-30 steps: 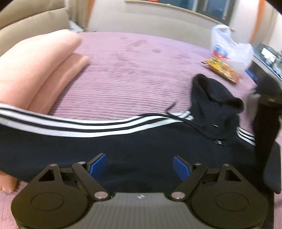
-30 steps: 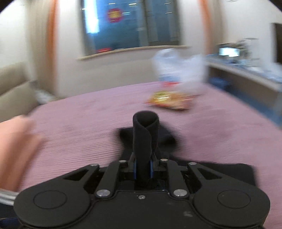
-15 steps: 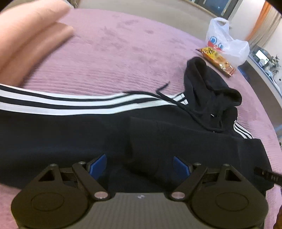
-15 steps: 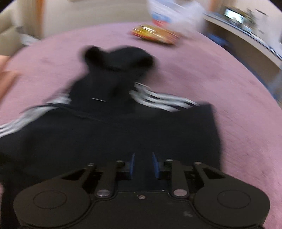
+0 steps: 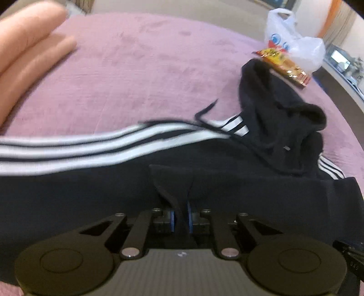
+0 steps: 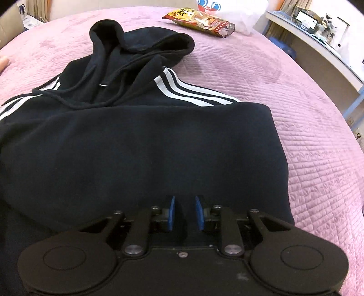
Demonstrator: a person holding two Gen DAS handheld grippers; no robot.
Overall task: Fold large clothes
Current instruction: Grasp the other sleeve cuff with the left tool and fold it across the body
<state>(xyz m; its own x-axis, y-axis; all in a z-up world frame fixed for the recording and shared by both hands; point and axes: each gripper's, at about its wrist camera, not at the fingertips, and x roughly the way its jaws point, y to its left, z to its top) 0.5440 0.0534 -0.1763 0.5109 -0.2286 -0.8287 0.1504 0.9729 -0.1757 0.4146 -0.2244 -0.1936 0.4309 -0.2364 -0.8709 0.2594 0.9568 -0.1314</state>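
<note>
A black hoodie (image 6: 141,145) with white sleeve stripes lies spread across the near part of a purple quilted bed (image 6: 307,127), its hood (image 6: 136,57) pointing toward the far edge, where a snack packet (image 6: 200,21) and a plastic bag (image 5: 293,47) sit. The fabric looks thick, soft and floppy, likely to sag and drag, so it is best taken by doubled edges or corners. The left gripper (image 5: 180,219) has just closed its fingers onto a raised pinch of black cloth; a second ago they stood wide. The right gripper (image 6: 185,213) shows narrow fingers with dark fabric between; whether they press it is unclear. Earlier it held a rolled fold upright.
</note>
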